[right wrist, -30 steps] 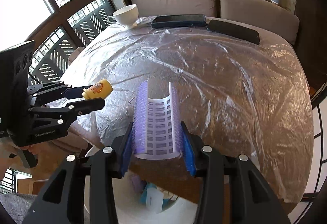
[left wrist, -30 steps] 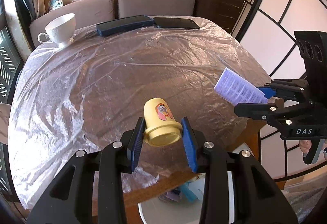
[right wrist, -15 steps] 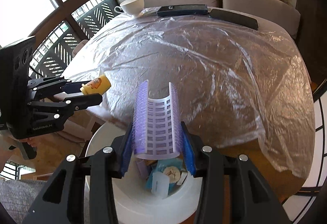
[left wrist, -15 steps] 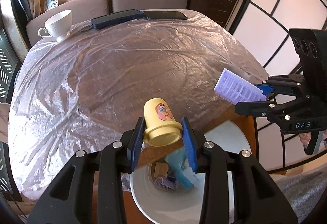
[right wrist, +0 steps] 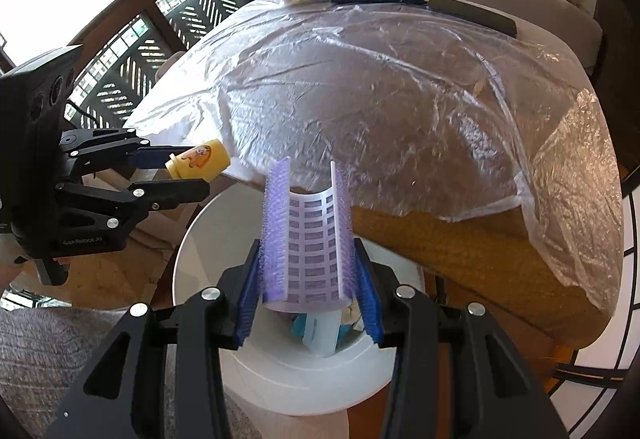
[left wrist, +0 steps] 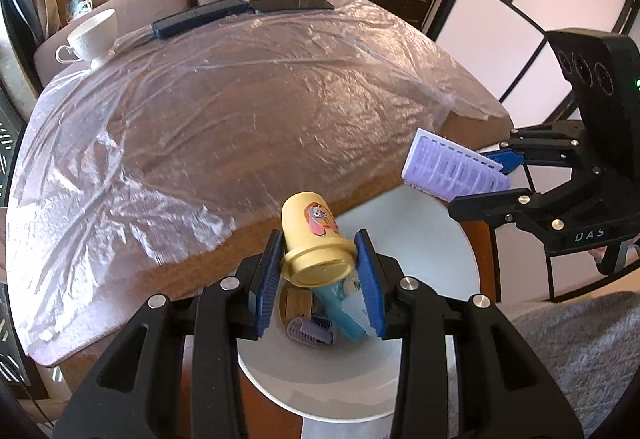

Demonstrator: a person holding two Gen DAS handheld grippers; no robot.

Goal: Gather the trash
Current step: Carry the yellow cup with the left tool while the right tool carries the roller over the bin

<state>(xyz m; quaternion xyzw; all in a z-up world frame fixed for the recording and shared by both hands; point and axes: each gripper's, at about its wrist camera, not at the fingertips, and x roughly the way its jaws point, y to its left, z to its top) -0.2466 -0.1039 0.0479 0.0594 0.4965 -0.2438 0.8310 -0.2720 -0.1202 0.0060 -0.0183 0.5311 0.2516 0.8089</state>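
Note:
My left gripper (left wrist: 318,271) is shut on a small yellow bottle (left wrist: 312,239) with a cartoon sticker, held over the white trash bin (left wrist: 440,239) beside the table. My right gripper (right wrist: 308,291) is shut on a curved purple bristly hair roller (right wrist: 308,239), also above the white bin (right wrist: 200,251). The bin holds several scraps, among them a teal wrapper (left wrist: 340,315) and a purple roller (left wrist: 308,331). In the left wrist view the right gripper (left wrist: 496,179) hangs at the right with the roller (left wrist: 448,167). In the right wrist view the left gripper (right wrist: 180,175) hangs at the left with the bottle (right wrist: 200,159).
A wooden table (left wrist: 248,111) under crinkled clear plastic lies beyond the bin. At its far edge stand a white cup (left wrist: 94,39) and two dark flat devices (left wrist: 200,17) (left wrist: 292,3). Chairs, a dark cabinet and a paper screen surround it. Grey cloth (left wrist: 580,351) is near.
Both grippers have drawn back off the table edge with their loads. The white bin, barely visible before, now lies open beneath both of them.

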